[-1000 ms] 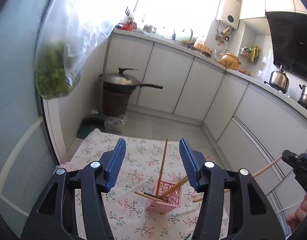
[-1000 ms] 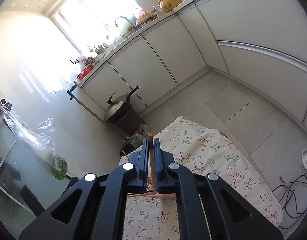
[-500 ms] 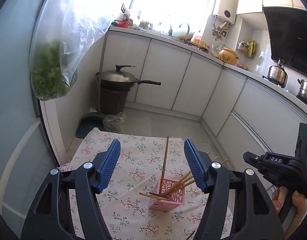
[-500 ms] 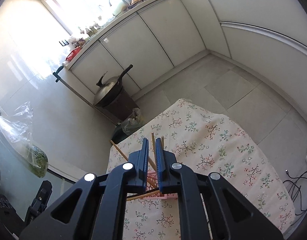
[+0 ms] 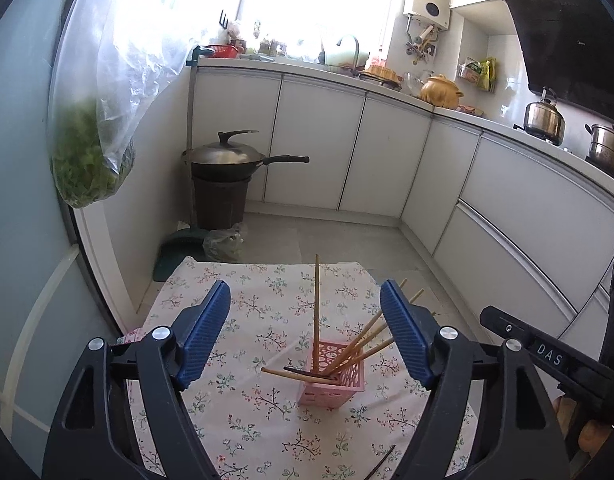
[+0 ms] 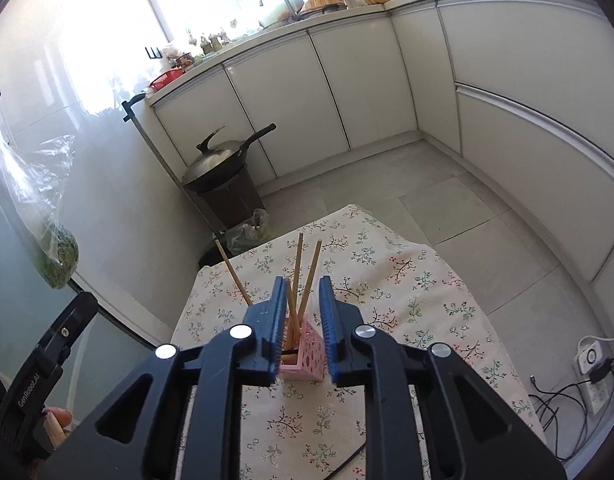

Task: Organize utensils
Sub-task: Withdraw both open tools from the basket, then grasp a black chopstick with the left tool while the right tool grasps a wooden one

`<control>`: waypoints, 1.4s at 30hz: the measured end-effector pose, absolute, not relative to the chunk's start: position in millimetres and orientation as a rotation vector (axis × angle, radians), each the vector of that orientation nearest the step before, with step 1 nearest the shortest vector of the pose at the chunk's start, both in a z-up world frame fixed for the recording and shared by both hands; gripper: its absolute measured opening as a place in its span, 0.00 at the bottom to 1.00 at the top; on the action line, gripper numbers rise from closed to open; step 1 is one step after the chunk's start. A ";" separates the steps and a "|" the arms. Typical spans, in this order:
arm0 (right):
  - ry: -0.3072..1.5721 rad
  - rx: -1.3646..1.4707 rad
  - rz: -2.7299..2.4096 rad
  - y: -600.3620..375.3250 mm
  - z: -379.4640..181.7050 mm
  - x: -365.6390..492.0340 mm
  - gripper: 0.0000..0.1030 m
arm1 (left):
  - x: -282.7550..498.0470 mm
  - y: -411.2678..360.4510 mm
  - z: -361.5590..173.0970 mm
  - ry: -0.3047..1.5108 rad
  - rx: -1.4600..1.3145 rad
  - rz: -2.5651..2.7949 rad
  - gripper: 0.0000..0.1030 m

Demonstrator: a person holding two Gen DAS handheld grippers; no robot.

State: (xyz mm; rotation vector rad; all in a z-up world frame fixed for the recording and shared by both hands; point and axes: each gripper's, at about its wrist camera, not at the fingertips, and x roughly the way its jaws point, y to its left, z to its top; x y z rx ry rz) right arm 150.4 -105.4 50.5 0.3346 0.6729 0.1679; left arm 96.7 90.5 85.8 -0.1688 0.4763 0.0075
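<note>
A pink perforated holder [image 5: 333, 378] stands on the floral tablecloth [image 5: 263, 304] with several wooden chopsticks [image 5: 316, 312] in it, one upright and others leaning right. My left gripper [image 5: 305, 332] is wide open and empty, above and behind the holder. In the right wrist view, my right gripper [image 6: 303, 320] is open a little, its jaws on either side of the chopsticks [image 6: 297, 280] above the holder [image 6: 303, 360], gripping nothing. A dark chopstick [image 5: 381, 462] lies on the cloth near the front edge.
A wok on a dark bin [image 5: 223, 184] stands in the far corner by the white cabinets [image 5: 319, 148]. A bag of greens [image 5: 87, 160] hangs at the left. A power strip with cables [image 6: 587, 364] lies on the floor at the right.
My right gripper came down over the holder with a chopstick, then opened and released it among the others. The left gripper stayed open and shifted slightly.
</note>
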 end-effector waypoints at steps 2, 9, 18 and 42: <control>0.662 0.309 0.160 -102.5 48.4 141.8 0.32 | 94.6 84.9 84.6 0.479 -0.148 0.006 0.75; 0.657 0.230 0.121 -96.8 39.1 123.9 0.39 | 91.8 70.5 73.3 0.512 -0.094 0.018 0.84; 0.655 0.192 0.052 -104.6 26.8 109.9 0.59 | 89.0 57.6 57.4 0.559 -0.044 0.022 0.92; 0.964 0.373 -0.156 -174.7 -79.8 51.2 0.88 | 100.4 10.6 -52.6 0.949 0.157 -0.099 0.93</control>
